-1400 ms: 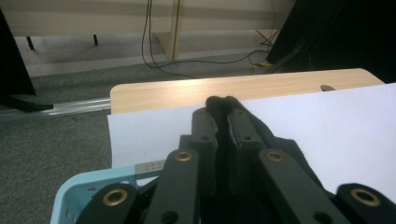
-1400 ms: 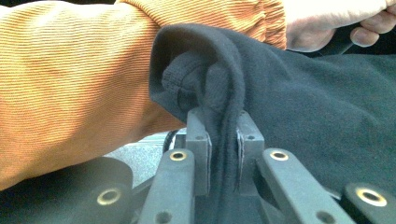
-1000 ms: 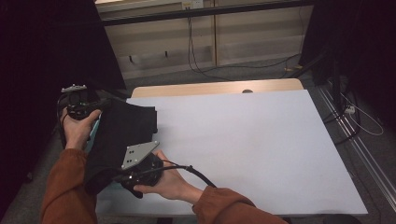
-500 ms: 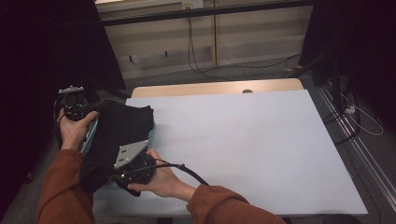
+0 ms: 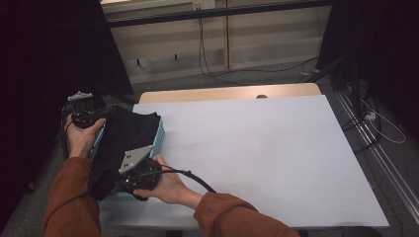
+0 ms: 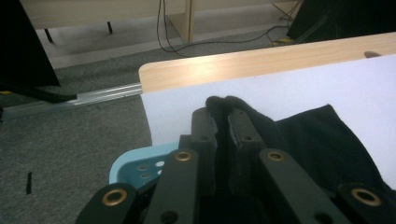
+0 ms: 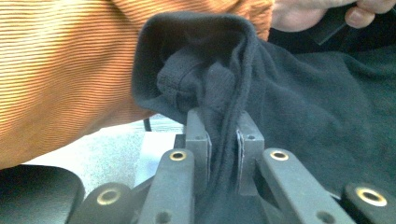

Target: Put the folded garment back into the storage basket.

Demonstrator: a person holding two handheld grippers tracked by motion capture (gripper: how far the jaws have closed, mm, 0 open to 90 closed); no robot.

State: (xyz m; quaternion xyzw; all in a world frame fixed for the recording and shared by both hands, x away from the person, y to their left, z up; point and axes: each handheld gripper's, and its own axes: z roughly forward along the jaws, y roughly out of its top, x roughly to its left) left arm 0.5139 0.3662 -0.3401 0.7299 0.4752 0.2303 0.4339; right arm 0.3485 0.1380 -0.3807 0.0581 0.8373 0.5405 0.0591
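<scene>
A black cloth (image 5: 126, 140) lies draped over a light blue perforated basket (image 5: 159, 137) at the table's left edge. My left gripper (image 5: 101, 116) is at the basket's far left side, shut on a bunched edge of the cloth (image 6: 322, 140); the fold pokes out past its fingertips (image 6: 204, 122). My right gripper (image 5: 112, 180) is at the basket's near side, shut on a gathered fold of the same cloth (image 7: 299, 107), close under the person's orange sleeve (image 7: 65, 70). The basket's rim (image 6: 140, 161) shows below the left jaws.
A white sheet (image 5: 267, 153) covers the wooden table (image 5: 227, 93), with open room to the right of the basket. Beyond the far edge are grey carpet, cables and low wooden furniture. The right gripper's cable (image 5: 195, 177) trails over the near table.
The right hand has slid left and a little down with its hold on the cloth. The cloth has drawn leftward, baring the basket's right wall. The left hand has stayed put.
</scene>
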